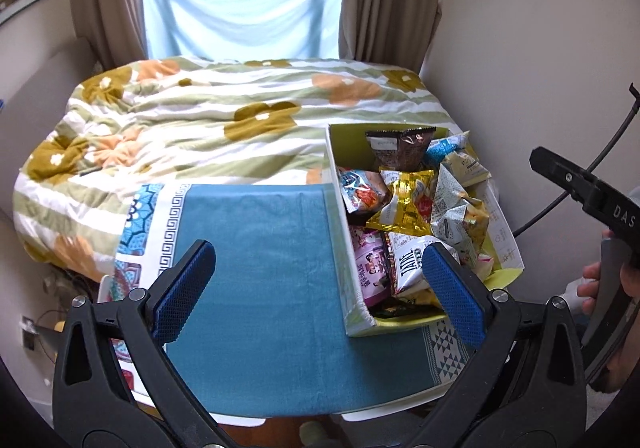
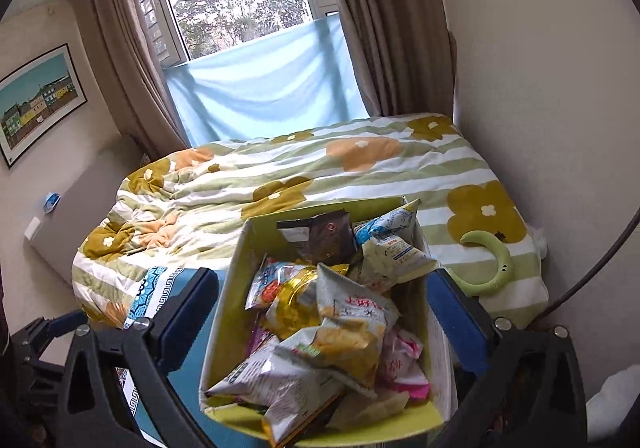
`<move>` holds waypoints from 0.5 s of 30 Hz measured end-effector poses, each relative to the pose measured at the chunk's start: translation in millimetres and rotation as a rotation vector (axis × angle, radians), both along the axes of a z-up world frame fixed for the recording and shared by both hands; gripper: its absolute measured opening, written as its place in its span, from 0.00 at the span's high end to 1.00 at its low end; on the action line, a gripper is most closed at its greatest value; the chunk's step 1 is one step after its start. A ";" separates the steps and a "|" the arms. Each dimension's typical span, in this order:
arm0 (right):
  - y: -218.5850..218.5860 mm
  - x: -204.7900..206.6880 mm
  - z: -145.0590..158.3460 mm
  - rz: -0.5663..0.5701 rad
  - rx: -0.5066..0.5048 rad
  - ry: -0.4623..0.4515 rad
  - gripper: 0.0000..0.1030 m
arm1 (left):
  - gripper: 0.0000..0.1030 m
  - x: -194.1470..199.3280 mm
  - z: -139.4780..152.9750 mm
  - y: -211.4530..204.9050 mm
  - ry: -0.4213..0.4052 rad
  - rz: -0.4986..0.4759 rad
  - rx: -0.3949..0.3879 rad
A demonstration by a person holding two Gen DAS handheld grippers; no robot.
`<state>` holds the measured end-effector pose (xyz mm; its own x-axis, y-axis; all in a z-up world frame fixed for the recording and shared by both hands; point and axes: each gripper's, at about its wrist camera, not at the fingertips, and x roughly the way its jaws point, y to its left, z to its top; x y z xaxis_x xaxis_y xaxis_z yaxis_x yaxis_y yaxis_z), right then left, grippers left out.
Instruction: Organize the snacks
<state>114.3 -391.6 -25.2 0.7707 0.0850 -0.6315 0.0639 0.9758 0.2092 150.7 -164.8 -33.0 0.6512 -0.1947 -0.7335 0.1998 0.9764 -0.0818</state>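
An open box [image 1: 352, 280] with a yellow-green lining stands on the right side of a small table under a blue cloth [image 1: 264, 272]. It is full of snack packets: a dark brown one [image 1: 400, 152] at the back, a gold one [image 1: 404, 204], a pink one [image 1: 370, 268] and several pale ones. My left gripper [image 1: 320, 280] is open and empty above the cloth, its right finger over the box's near end. My right gripper [image 2: 320, 312] is open and empty, its fingers on either side of the box [image 2: 224, 312]. The packets [image 2: 344, 332] fill the right wrist view.
A bed with a flowered quilt [image 1: 224, 120] lies behind the table, under a curtained window. A wall runs close on the right. A green crescent-shaped object [image 2: 492, 264] lies on the quilt beside the box. The right gripper's body [image 1: 592, 200] shows at the left view's right edge.
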 end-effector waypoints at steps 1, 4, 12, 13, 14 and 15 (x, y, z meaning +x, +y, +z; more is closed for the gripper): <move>8.3 -11.6 5.6 0.006 -0.014 -0.008 0.00 | 0.01 -10.6 6.2 5.9 -0.022 0.008 0.005; 33.6 -46.2 18.2 0.024 -0.053 -0.020 0.00 | 0.00 -42.8 22.4 23.4 -0.087 0.043 0.031; 76.9 -126.7 25.9 -0.013 -0.114 -0.041 0.00 | 0.00 -119.9 44.5 57.4 -0.214 0.069 0.055; 79.5 -133.3 25.5 -0.020 -0.119 -0.040 0.00 | 0.00 -127.6 45.5 59.7 -0.226 0.070 0.061; 82.2 -139.4 25.6 -0.027 -0.127 -0.038 0.00 | 0.00 -134.5 46.3 62.1 -0.237 0.068 0.067; 85.7 -145.3 25.6 -0.030 -0.133 -0.039 0.00 | 0.00 -140.6 47.0 63.9 -0.248 0.066 0.070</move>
<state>-30.9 -305.9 0.5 0.7958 -0.0213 -0.6052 0.0881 0.9928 0.0810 10.1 -100.9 14.1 0.8224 -0.1005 -0.5600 0.1413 0.9895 0.0300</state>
